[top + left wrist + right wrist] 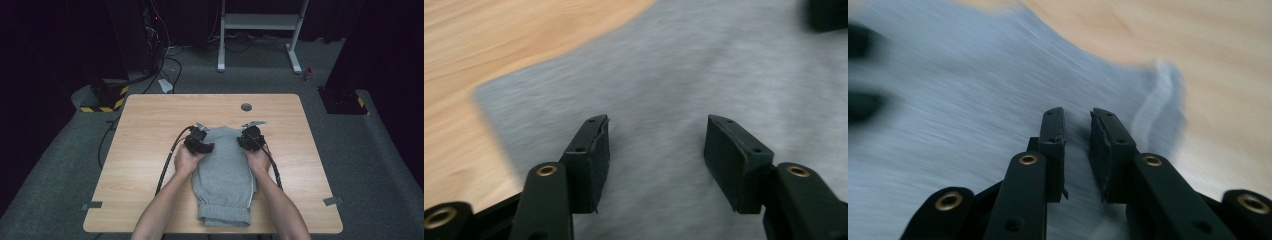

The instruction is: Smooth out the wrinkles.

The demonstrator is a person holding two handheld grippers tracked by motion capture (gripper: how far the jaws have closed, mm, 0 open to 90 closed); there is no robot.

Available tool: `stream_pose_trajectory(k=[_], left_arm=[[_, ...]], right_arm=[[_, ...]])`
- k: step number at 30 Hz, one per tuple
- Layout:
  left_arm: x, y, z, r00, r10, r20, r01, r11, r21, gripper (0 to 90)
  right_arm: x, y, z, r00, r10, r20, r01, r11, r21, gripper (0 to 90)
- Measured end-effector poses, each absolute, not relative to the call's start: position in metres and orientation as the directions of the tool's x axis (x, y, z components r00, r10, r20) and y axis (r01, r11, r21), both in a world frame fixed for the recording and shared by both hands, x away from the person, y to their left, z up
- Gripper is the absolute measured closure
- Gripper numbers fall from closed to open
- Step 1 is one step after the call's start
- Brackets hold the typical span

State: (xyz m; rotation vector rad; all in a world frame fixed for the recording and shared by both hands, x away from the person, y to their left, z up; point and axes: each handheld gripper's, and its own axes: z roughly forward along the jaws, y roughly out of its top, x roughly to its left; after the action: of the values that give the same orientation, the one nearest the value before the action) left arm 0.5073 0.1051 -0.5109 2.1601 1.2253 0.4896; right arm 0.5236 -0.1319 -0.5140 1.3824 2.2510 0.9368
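Garment: grey cloth, matt, soft brushed knit; ribbed hem noted at 6 o'clock. Table: light wood-grain top, smooth, faint sheen. Left gripper and right gripper: black matt plastic jaws, brass-coloured metal rivets. Floor at 3 o'clock: grey carpet, rough, matt.

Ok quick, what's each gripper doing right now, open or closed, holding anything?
Left gripper: open, jaws wide apart over the grey garment, nothing held.
Right gripper: jaws nearly together over the garment; whether they pinch cloth cannot be told.
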Motion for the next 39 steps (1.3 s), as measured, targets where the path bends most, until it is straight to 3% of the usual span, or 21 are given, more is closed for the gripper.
stream_pose_trajectory(k=[2, 5, 6, 10, 12, 13, 14, 19, 24, 30, 31, 32, 39], left_arm=[[0.508, 0.113, -0.509, 0.479, 0.878, 0.011, 0.663, -0.37, 0.651, 42.8], [0.5, 0.116, -0.502, 0.486, 0.874, -0.014, 0.652, -0.352, 0.671, 42.8], [0.485, 0.115, -0.496, 0.528, 0.848, -0.041, 0.615, -0.348, 0.707, 42.7], [0.463, 0.111, -0.496, 0.584, 0.81, -0.053, 0.6, -0.387, 0.701, 41.5], [0.452, 0.108, -0.502, 0.602, 0.798, -0.021, 0.59, -0.427, 0.685, 41.9], [0.45, 0.108, -0.507, 0.605, 0.796, 0.031, 0.585, -0.471, 0.66, 41.9], [0.451, 0.115, -0.513, 0.594, 0.805, -0.001, 0.594, -0.438, 0.675, 40.3], [0.451, 0.123, -0.508, 0.557, 0.83, -0.032, 0.631, -0.398, 0.666, 39.2], [0.418, 0.123, -0.493, 0.608, 0.791, -0.066, 0.579, -0.386, 0.718, 38.5], [0.378, 0.112, -0.507, 0.657, 0.754, 0.004, 0.559, -0.49, 0.669, 38.7], [0.377, 0.111, -0.51, 0.656, 0.755, 0.021, 0.556, -0.501, 0.663, 38.9], [0.379, 0.116, -0.513, 0.64, 0.768, -0.026, 0.576, -0.457, 0.678, 38.8], [0.394, 0.117, -0.513, 0.621, 0.784, 0.003, 0.579, -0.461, 0.673, 38.8]], right_arm=[[0.524, -0.139, -0.51, -0.447, 0.894, 0.007, 0.659, 0.325, 0.678, 75.4], [0.518, -0.139, -0.504, -0.447, 0.895, 0.017, 0.654, 0.314, 0.689, 71.7], [0.508, -0.136, -0.497, -0.493, 0.87, 0.008, 0.609, 0.339, 0.718, 70.2], [0.489, -0.131, -0.494, -0.563, 0.825, 0.038, 0.585, 0.366, 0.724, 66.2], [0.478, -0.128, -0.498, -0.588, 0.808, 0.035, 0.587, 0.397, 0.706, 65.0], [0.474, -0.128, -0.501, -0.594, 0.804, 0.017, 0.585, 0.417, 0.696, 64.7], [0.471, -0.13, -0.509, -0.583, 0.811, -0.045, 0.584, 0.457, 0.671, 63.9], [0.468, -0.145, -0.509, -0.561, 0.827, -0.013, 0.597, 0.416, 0.686, 60.1], [0.434, -0.148, -0.493, -0.605, 0.796, -0.003, 0.553, 0.423, 0.718, 53.9], [0.398, -0.15, -0.494, -0.643, 0.766, 0.002, 0.546, 0.456, 0.703, 48.7], [0.392, -0.151, -0.497, -0.644, 0.765, 0.001, 0.546, 0.459, 0.701, 47.9], [0.388, -0.151, -0.503, -0.642, 0.767, -0.017, 0.555, 0.479, 0.68, 47.8], [0.401, -0.153, -0.513, -0.622, 0.783, -0.006, 0.57, 0.458, 0.682, 47.5]])
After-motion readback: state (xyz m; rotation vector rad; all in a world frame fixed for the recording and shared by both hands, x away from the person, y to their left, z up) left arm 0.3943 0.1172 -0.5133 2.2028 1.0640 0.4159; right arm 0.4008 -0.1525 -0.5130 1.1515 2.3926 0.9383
